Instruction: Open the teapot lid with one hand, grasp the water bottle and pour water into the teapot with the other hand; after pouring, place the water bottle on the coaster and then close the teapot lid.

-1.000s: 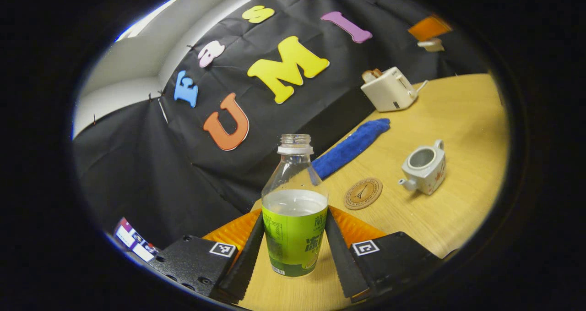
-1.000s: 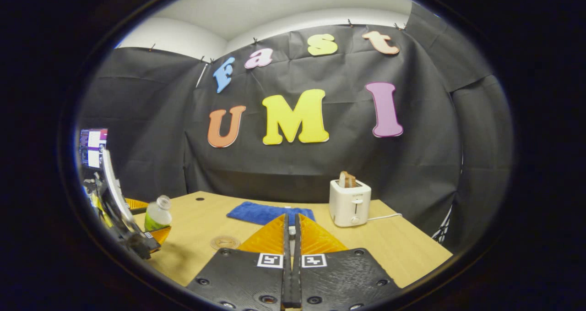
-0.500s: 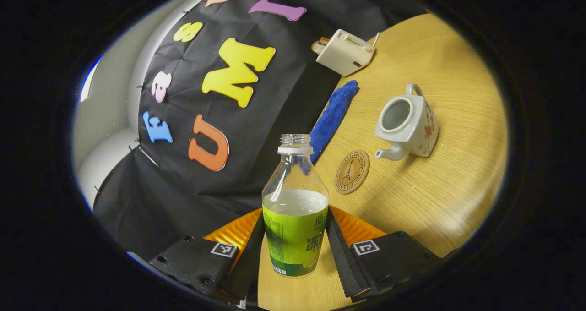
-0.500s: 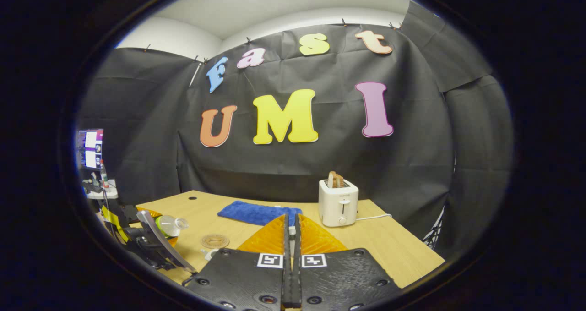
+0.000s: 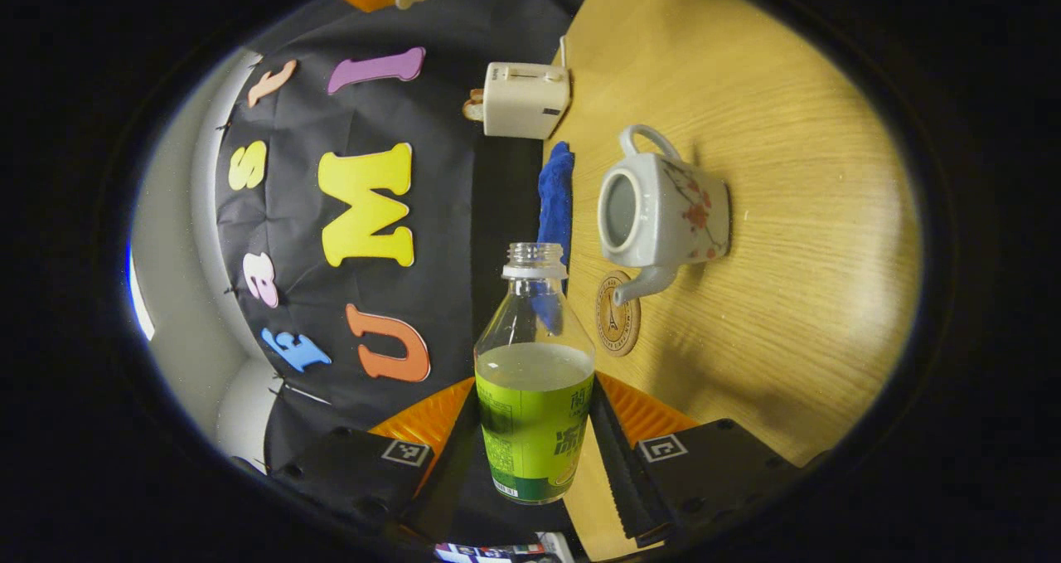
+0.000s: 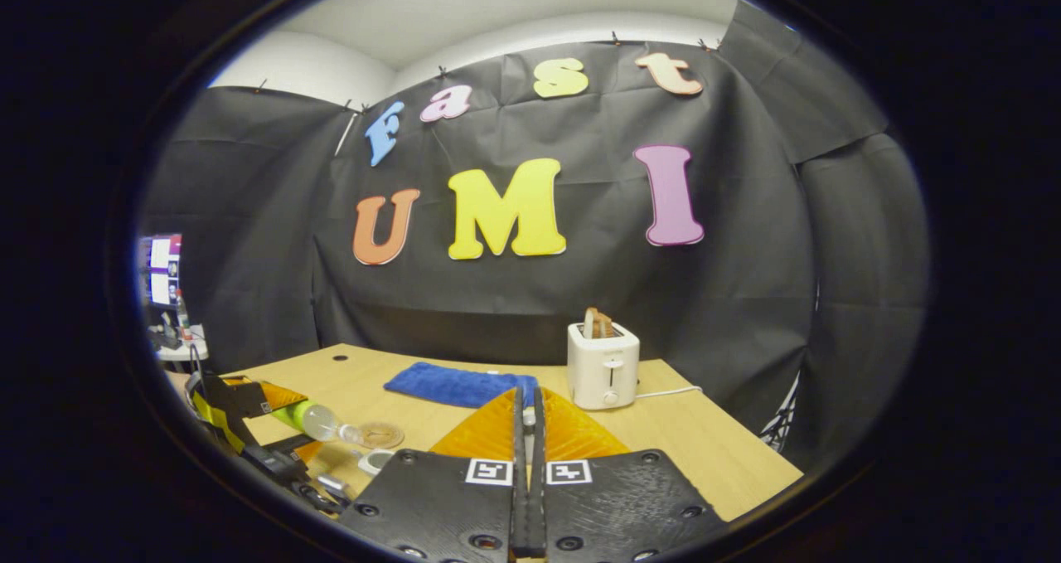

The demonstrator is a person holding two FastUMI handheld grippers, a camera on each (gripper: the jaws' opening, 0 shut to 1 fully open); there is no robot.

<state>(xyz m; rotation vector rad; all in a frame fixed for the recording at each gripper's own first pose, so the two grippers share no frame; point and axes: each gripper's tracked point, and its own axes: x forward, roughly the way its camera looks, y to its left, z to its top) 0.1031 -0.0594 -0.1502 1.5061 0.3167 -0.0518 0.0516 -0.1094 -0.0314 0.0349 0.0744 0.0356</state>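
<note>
My left gripper [image 5: 535, 397] is shut on a clear water bottle [image 5: 535, 430] with a green label and no cap. The bottle is tipped far over, its mouth toward the white flowered teapot [image 5: 675, 211], which stands on the table with its top open. A round cork coaster [image 5: 616, 324] lies by the spout. In the right gripper view the tilted bottle [image 6: 313, 419] points its neck at the teapot's rim [image 6: 377, 461]. No stream of water shows. My right gripper [image 6: 528, 410] is held above the table, shut, with a small pale piece of the teapot lid [image 6: 528, 419] between its tips.
A white toaster [image 5: 525, 99] with toast stands at the back of the wooden table [image 5: 787, 298]. A blue cloth [image 5: 555, 190] lies between it and the coaster. A monitor [image 6: 162, 269] stands off the table's left end.
My left gripper has rolled further over with the bottle and come closer to the teapot. The right gripper has drifted slightly right and stays shut.
</note>
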